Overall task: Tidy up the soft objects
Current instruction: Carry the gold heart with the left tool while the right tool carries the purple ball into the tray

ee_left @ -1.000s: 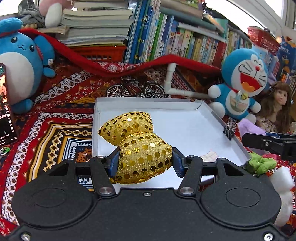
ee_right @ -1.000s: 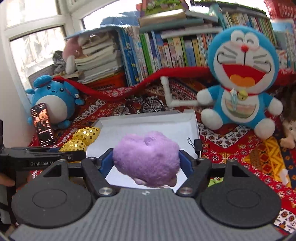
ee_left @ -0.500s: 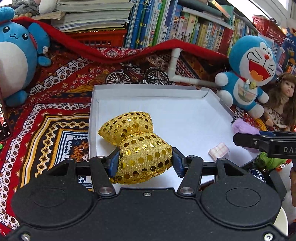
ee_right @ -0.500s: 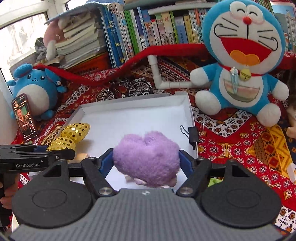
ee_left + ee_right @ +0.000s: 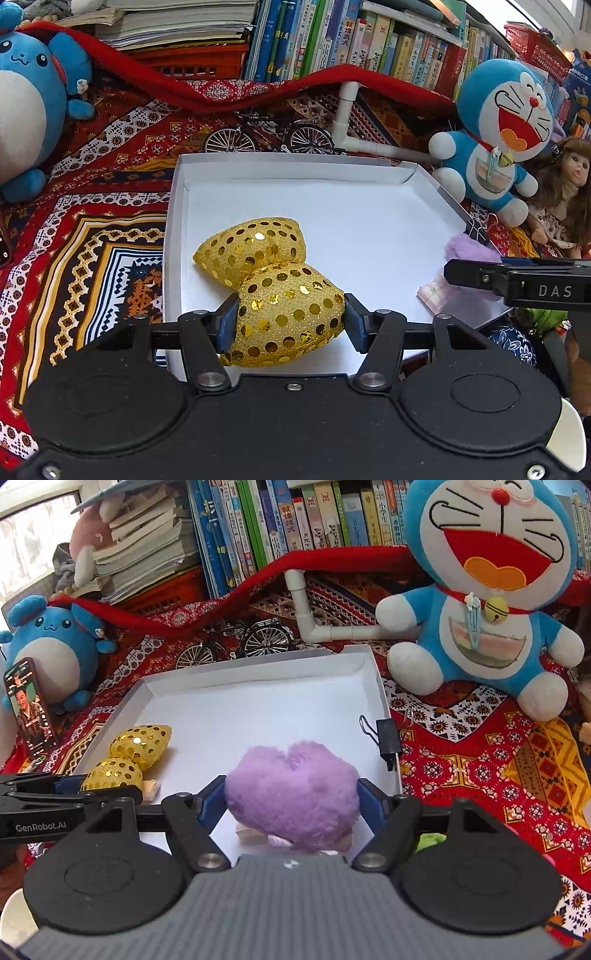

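Both grippers lower over white box (image 5: 177, 206); jaws clamp gold bow (image 5: 288, 314), purple plush (image 5: 291, 794).

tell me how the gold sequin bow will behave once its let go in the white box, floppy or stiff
The gold sequin bow looks padded, bulging between the left gripper pads, so probably soft and light. Its free lobe keeps its shape, so likely not floppy. It should settle without rolling in the white box.

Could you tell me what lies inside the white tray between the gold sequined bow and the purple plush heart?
Mostly bare white tray floor separates the gold sequined bow from the purple plush heart, as the right wrist view shows.
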